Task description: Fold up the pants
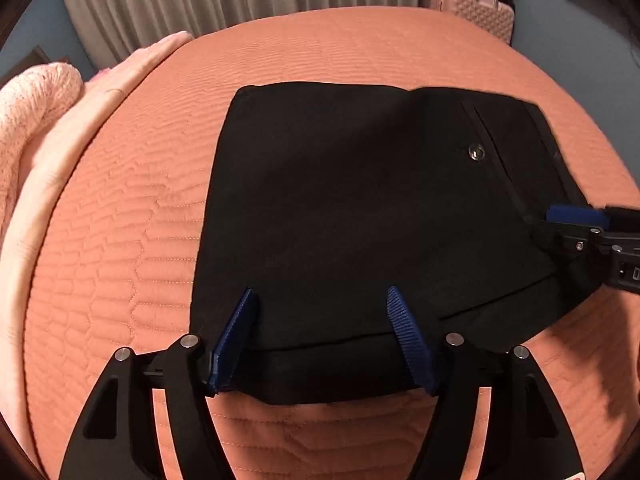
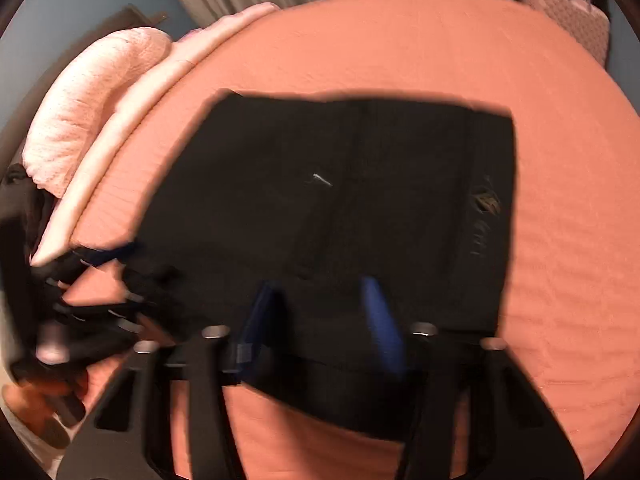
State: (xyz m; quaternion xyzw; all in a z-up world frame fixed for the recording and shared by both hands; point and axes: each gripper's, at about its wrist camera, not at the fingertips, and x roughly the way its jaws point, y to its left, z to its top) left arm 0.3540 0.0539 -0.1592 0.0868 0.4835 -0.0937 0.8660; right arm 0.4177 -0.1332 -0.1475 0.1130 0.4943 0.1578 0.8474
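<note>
pants (image 1: 340, 208): soft, limp, thick folded stack; I'm taking the near edge.
left gripper (image 1: 322, 300): standing wide, gripping nothing.
right gripper (image 2: 320, 292): part-open, blurred, grip unclear.

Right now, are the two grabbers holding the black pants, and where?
Neither clearly grips. The left gripper stands open over the near folded edge of the black pants; the right gripper straddles its own stretch of that edge, too blurred to tell.

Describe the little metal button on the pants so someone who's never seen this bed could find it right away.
Start at the salmon quilted bedspread that fills the view; black folded pants lie in the middle of it. On the pants' right part, beside a stitched pocket seam, sits the small round metal button. It is the only shiny spot on the dark cloth.
</note>
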